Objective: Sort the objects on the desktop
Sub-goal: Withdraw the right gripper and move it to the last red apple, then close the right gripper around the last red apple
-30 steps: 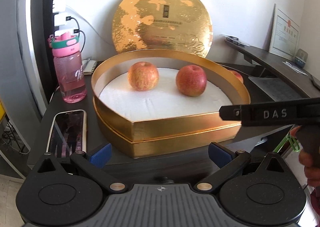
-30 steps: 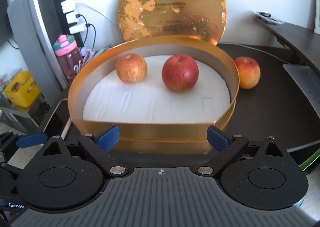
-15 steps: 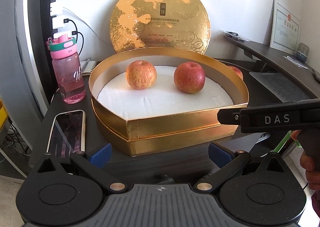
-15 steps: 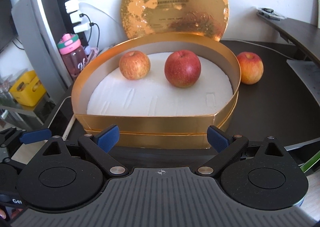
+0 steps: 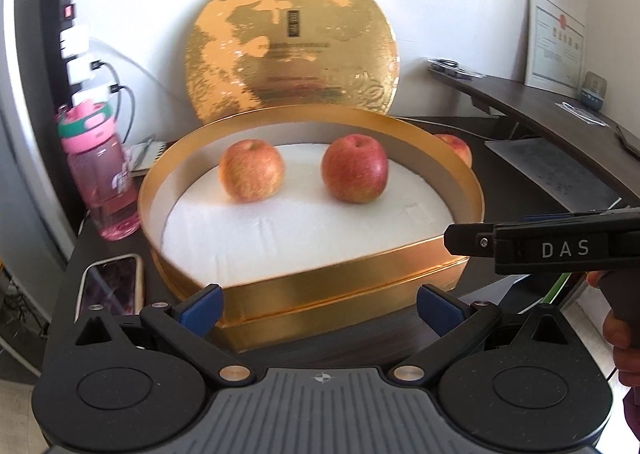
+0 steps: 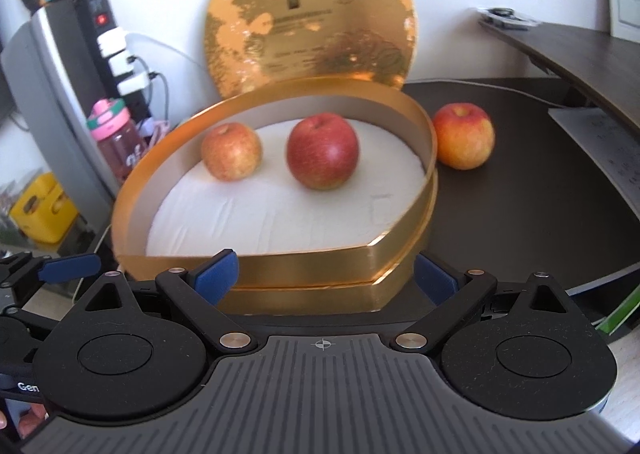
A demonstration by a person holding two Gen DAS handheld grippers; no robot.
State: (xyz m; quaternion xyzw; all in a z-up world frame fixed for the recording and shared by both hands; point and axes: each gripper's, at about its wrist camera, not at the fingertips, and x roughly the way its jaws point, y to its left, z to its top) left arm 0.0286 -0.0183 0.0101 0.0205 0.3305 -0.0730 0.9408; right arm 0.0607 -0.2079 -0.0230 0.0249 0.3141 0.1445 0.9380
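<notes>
Just beyond open jaws, gold box [image 6: 304, 274].

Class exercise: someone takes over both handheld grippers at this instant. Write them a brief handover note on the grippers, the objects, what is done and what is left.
Left gripper: jaws open, holding nothing.
Right gripper: jaws open, holding nothing.
Both face the gold box from its near side.
Done: two apples lie on the box's white liner.
Left: a third apple sits on the desk beside the box on its right. The gold lid leans on the wall behind.
</notes>
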